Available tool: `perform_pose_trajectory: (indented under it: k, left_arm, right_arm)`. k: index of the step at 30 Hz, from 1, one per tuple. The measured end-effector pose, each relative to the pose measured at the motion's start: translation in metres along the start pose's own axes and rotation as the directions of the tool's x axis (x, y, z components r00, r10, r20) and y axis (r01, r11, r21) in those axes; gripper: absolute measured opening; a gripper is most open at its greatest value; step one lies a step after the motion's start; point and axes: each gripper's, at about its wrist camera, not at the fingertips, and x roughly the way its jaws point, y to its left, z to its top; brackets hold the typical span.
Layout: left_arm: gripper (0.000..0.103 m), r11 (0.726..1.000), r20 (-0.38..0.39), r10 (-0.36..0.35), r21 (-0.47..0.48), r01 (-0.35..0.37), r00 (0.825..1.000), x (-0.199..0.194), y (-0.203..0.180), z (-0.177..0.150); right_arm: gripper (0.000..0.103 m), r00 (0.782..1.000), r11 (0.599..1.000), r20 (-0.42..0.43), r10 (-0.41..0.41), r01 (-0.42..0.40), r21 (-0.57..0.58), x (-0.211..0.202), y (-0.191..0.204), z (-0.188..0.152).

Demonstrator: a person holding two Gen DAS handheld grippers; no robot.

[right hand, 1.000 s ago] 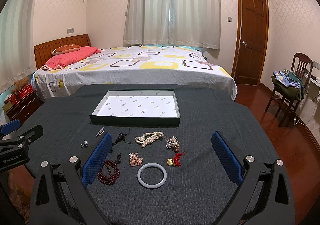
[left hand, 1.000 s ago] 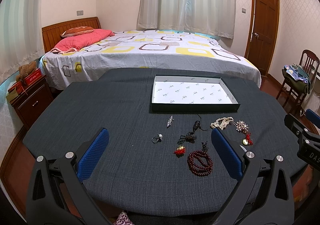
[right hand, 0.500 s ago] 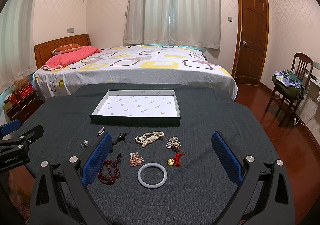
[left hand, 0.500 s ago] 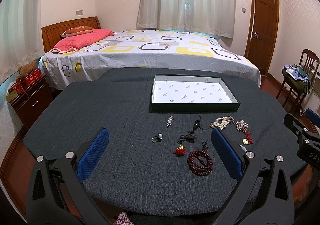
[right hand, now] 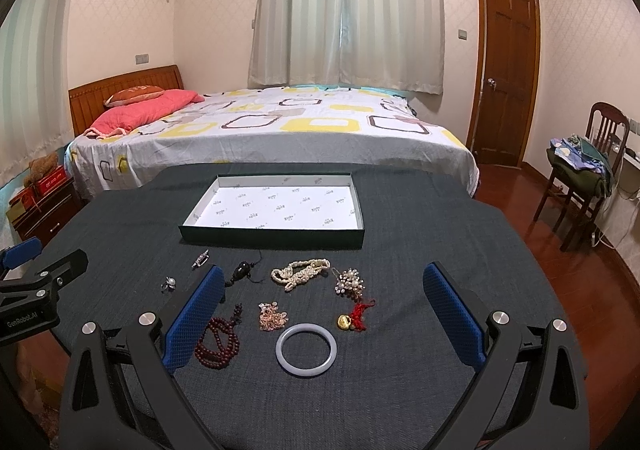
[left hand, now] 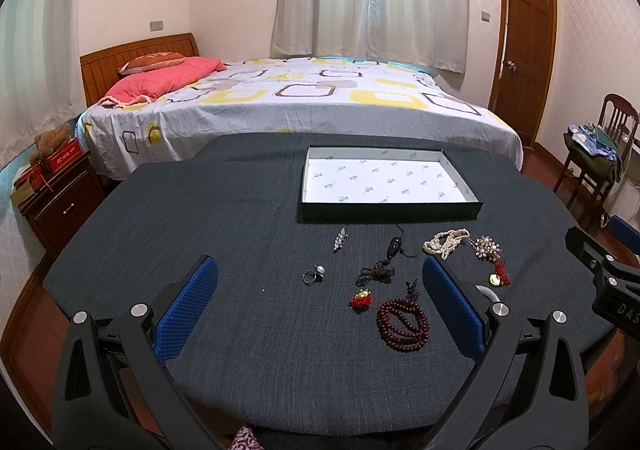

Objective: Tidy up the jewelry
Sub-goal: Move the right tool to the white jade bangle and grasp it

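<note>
Nearest us, our left gripper (left hand: 320,306) and our right gripper (right hand: 324,314) both hover over the cloth-covered table (right hand: 460,234) with their blue pads spread wide and nothing between them.

Just ahead of the right gripper lies the pale bangle (right hand: 306,348), flat on the cloth, with the dark red bead bracelet (right hand: 218,342) coiled to its left, a small pink bead cluster (right hand: 272,316) between them, and a gold charm with a red knot (right hand: 354,318) to its right. We judge the loose pieces the likeliest trouble: a pinch on one strand could drag a neighbour along, and the bangle may skid on the fabric if a pad meets it off-centre.

Further on sit the small ring (left hand: 313,275), the slim silver brooch (left hand: 340,239), the black corded pendant (right hand: 242,271), the pearl strand (right hand: 301,272) and a pearly cluster (right hand: 350,280); tangling looks possible where these last two nearly touch.

Farthest stands the shallow open box (right hand: 276,238), empty, its long axis running left to right across the table, its long wall facing us.
</note>
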Motion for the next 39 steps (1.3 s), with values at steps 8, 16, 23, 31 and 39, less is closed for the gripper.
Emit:
perform_pose_trajectory:
  k: [8,16,23,31,39]
  left_arm:
    - [0.1,1.0,-0.108,-0.007,0.012,0.009,0.994,0.049,-0.002,-0.022]
    - [0.1,0.998,-0.191,-0.036,0.041,0.045,0.981,0.097,-0.015,-0.045]
    - [0.1,0.998,-0.292,-0.054,0.019,0.062,0.955,0.132,-0.016,-0.059]
    - [0.1,0.997,-0.33,-0.064,0.013,0.072,0.942,0.147,-0.018,-0.064]
    - [0.1,0.996,-0.335,-0.081,0.018,0.092,0.939,0.146,-0.029,-0.063]
  right_arm:
    - [0.097,0.997,1.0,-0.077,0.001,0.002,0.031,0.041,-0.01,-0.031]
    - [0.097,0.98,1.0,-0.199,0.019,-0.015,0.02,0.089,-0.008,-0.072]
    - [0.097,0.961,0.999,-0.272,0.048,-0.039,0.037,0.121,-0.006,-0.089]
    - [0.096,0.948,0.998,-0.313,0.055,-0.055,0.009,0.138,0.004,-0.094]
    - [0.079,0.95,0.998,-0.307,0.062,-0.065,0.001,0.134,0.003,-0.095]
